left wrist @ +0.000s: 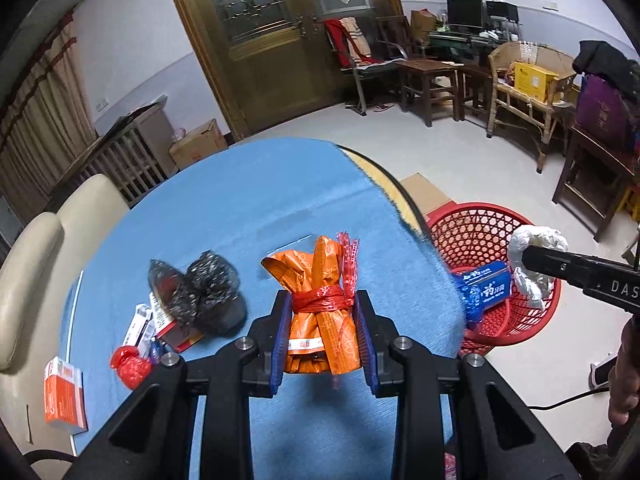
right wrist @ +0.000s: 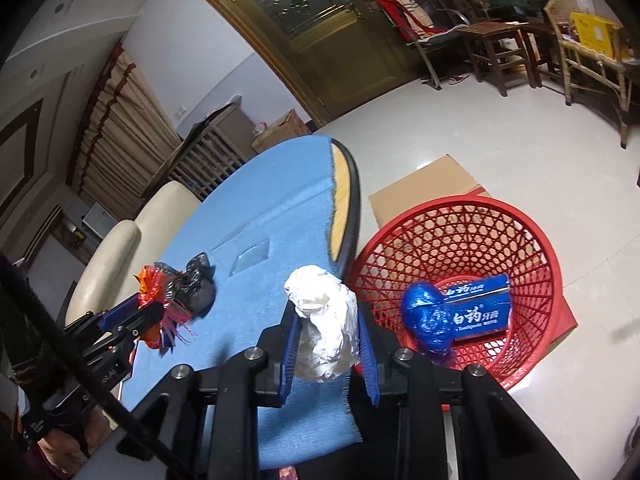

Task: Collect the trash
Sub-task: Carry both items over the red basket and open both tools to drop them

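Observation:
My left gripper [left wrist: 322, 310] is shut on an orange plastic bag bundle [left wrist: 320, 312] tied with red plastic, held above the blue tablecloth [left wrist: 240, 208]. My right gripper [right wrist: 328, 336] is shut on a crumpled white plastic wad [right wrist: 326, 320], held near the table's right edge beside the red mesh basket [right wrist: 460, 240]. The right gripper with its white wad [left wrist: 536, 256] shows over the basket [left wrist: 480, 232] in the left wrist view. The basket holds a blue toothpaste box [right wrist: 480, 308] and a blue plastic wad [right wrist: 424, 316].
On the cloth lie a black plastic bag [left wrist: 200, 292], a small red wad [left wrist: 130, 364], small cartons [left wrist: 160, 320] and an orange-white box [left wrist: 64, 396]. A cream chair [left wrist: 36, 264] stands left. A cardboard sheet [right wrist: 424, 188] lies under the basket.

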`<action>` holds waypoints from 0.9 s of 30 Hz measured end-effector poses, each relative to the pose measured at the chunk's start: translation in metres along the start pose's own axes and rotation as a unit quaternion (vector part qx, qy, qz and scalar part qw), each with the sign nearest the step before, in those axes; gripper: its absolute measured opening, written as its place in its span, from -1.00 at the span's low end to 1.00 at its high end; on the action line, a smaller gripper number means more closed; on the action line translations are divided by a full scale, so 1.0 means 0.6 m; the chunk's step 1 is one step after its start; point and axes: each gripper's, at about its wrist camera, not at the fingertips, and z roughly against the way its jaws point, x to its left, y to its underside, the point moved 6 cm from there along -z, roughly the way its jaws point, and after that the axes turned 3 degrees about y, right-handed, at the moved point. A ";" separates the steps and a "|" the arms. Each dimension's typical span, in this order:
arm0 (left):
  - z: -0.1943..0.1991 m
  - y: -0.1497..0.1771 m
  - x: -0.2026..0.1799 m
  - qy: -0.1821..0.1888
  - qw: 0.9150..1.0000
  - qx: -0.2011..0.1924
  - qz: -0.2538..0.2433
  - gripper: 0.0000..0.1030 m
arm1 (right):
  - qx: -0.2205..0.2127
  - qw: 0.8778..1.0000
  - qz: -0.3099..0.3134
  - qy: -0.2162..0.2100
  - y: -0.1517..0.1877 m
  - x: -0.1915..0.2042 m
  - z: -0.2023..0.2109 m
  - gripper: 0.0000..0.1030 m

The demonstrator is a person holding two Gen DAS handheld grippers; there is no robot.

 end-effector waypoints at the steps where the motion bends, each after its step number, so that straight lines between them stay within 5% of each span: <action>1: -0.002 -0.003 -0.007 0.001 1.000 -0.001 -0.005 -0.37 | -0.001 1.000 -0.004 0.002 -0.001 -0.007 0.001 -0.41; 10: -0.019 -0.021 -0.054 0.022 0.999 0.003 -0.027 -0.37 | -0.014 0.999 -0.028 0.020 -0.008 -0.054 0.012 -0.40; 24: -0.071 -0.073 -0.168 0.172 0.984 0.009 -0.041 -0.32 | -0.014 0.994 -0.090 0.054 -0.011 -0.149 0.006 -0.39; 27: -0.083 -0.081 -0.179 0.175 0.984 0.013 -0.044 0.07 | -0.007 0.993 -0.102 0.055 -0.010 -0.159 0.003 -0.37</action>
